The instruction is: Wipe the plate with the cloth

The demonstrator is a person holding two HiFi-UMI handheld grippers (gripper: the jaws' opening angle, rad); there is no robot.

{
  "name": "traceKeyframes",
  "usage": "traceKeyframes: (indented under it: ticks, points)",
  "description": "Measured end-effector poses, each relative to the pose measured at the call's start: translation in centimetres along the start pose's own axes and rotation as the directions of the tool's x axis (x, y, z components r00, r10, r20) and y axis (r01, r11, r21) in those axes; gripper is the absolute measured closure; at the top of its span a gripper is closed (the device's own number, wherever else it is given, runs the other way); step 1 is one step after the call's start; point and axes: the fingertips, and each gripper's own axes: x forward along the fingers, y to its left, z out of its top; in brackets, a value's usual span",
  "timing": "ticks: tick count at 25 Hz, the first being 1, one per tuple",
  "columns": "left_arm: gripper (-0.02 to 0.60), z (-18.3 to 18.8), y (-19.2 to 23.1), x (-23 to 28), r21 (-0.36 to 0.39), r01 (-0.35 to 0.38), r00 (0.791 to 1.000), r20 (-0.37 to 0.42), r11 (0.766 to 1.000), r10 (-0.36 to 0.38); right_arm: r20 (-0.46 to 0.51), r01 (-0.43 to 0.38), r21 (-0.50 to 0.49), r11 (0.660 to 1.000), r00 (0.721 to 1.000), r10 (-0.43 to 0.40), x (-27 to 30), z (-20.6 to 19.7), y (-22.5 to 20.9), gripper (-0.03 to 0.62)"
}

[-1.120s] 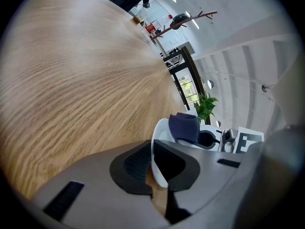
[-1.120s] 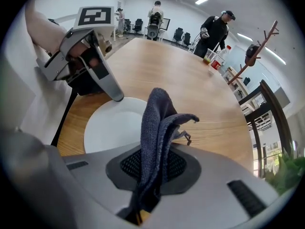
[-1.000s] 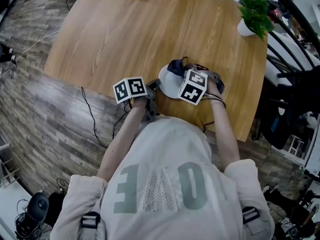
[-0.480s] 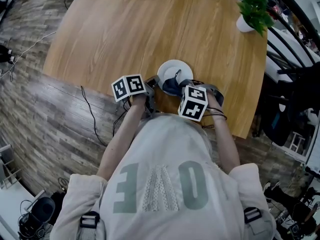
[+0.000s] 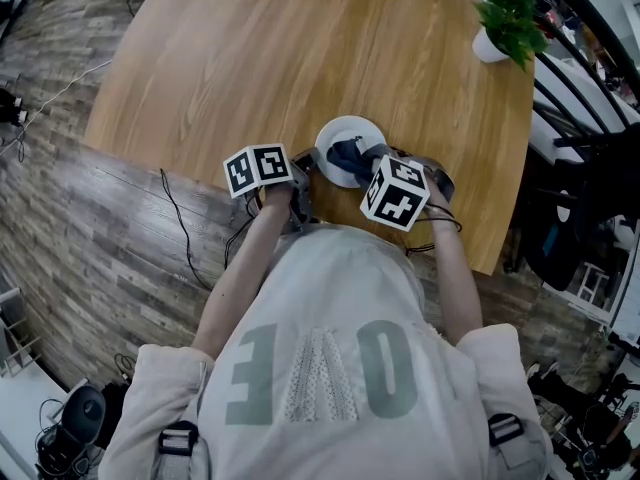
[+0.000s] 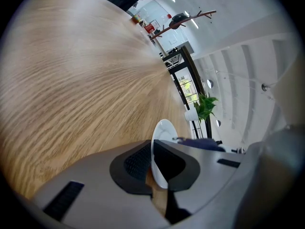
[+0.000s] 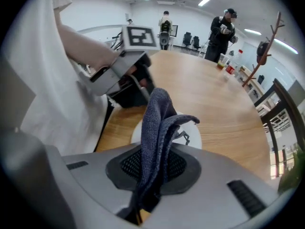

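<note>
A small white plate (image 5: 340,134) lies on the wooden table near its front edge. My left gripper (image 5: 308,164) is shut on the plate's near left rim; in the left gripper view the plate (image 6: 162,132) stands edge-on between the pads. My right gripper (image 5: 372,160) is shut on a dark blue cloth (image 5: 352,154), which rests on the plate's right half. The cloth (image 7: 157,128) hangs bunched from the jaws over the plate (image 7: 193,138) in the right gripper view, where the left gripper (image 7: 138,78) shows beyond it.
A potted green plant (image 5: 508,20) stands at the table's far right. The round wooden table (image 5: 250,58) stretches away beyond the plate. Black chairs (image 5: 580,148) line the right side. Cables (image 5: 185,228) lie on the floor. People (image 7: 223,27) stand at the table's far end.
The right gripper has drawn the cloth from the plate's far side toward its near right side. The left gripper and the plate have stayed in place.
</note>
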Motion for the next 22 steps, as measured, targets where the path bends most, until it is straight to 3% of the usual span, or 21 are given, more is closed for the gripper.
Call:
traceKeyframes:
  ticks: [4,9,16,22]
  points:
    - [0.557,0.0,0.0,0.0,0.001,-0.001,1.0,0.003,1.0,0.001,0.011,0.106,0.026,0.994,0.994,-0.106,0.6,1.6,-5.6,0.537]
    - [0.557,-0.1,0.0,0.3,0.0,0.0,1.0,-0.003,1.0,0.0,-0.043,0.158,-0.04,0.987,0.986,-0.159,3.0,2.3,-8.8,0.537]
    - [0.557,0.0,-0.1,0.1,0.004,0.001,1.0,-0.005,1.0,-0.001,-0.077,0.163,-0.093,0.982,0.982,-0.17,3.9,2.7,-8.2,0.537]
    - [0.557,-0.1,-0.1,0.0,0.0,0.004,1.0,-0.008,1.0,-0.004,-0.104,0.069,-0.166,0.984,0.991,-0.087,3.9,2.2,-4.1,0.537]
